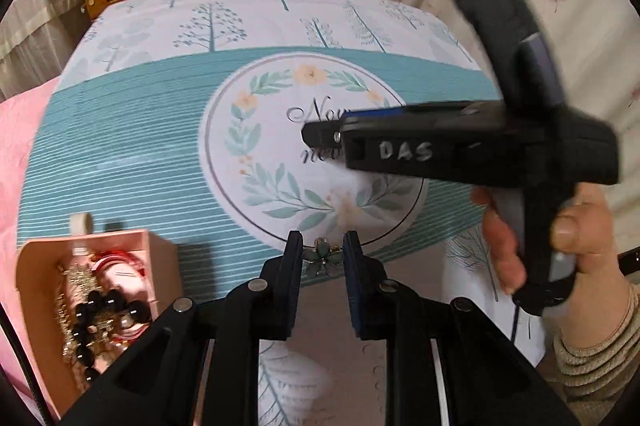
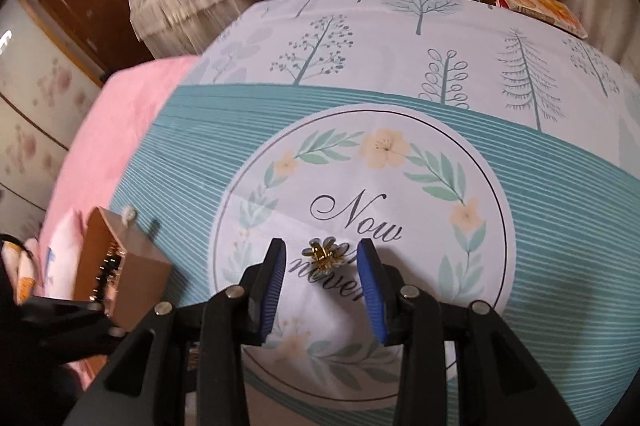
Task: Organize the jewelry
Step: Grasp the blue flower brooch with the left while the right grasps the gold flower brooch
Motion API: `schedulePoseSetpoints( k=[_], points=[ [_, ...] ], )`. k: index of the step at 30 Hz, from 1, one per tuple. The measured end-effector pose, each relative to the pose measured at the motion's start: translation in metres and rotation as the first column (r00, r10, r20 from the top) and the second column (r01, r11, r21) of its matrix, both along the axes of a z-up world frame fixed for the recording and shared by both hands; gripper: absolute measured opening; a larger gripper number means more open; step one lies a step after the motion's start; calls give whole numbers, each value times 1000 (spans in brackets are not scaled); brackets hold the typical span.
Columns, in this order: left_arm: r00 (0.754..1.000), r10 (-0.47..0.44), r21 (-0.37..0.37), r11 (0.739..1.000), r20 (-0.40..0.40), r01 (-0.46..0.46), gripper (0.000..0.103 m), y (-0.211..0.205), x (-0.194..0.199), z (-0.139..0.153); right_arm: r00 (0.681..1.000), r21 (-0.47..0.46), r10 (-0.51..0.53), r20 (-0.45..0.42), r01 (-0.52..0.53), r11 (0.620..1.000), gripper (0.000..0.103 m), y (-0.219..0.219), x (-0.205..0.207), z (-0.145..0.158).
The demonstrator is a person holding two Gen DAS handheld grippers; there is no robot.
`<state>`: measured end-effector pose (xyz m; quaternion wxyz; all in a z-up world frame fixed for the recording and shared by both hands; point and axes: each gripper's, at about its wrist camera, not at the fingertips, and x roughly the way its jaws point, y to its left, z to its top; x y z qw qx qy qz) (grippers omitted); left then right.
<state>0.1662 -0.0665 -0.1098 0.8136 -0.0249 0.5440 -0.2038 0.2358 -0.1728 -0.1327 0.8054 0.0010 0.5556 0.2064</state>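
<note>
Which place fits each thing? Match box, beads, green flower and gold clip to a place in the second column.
1 box
2 beads
3 green flower
4 gold clip

a in the box
b held in the left gripper
c lying on the cloth's white circle
d standing on the cloth's teal stripes

Pairs: 1-d, 2-a, 3-b, 4-c

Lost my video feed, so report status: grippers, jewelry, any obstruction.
Left gripper shut on green flower clip. Right gripper open, second flower clip between its fingers, ungripped. Pink box of jewelry off to the side. Nothing in the way.
</note>
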Motion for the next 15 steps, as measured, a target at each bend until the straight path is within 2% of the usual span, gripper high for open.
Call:
schedulePoseSetpoints(
  k=[6, 8, 11, 15],
  points=[
    [999, 25, -8, 1000, 22, -25, 18, 16, -5, 13, 1000, -34, 0, 20, 1, 999, 36, 5, -1, -2],
    [999, 33, -12, 999, 27, -33, 18, 21, -7, 16, 1000, -51, -7, 20, 8, 999, 24, 5, -2, -2],
    [998, 44, -17, 999, 38, -44, 18, 29, -11, 23, 999, -55, -40, 13, 40, 998, 24, 2, -7, 0],
    [997, 64, -14, 998, 49, -64, 18, 40, -18, 32, 995, 15, -92, -21, 93, 996, 24, -11, -16, 10]
  ],
)
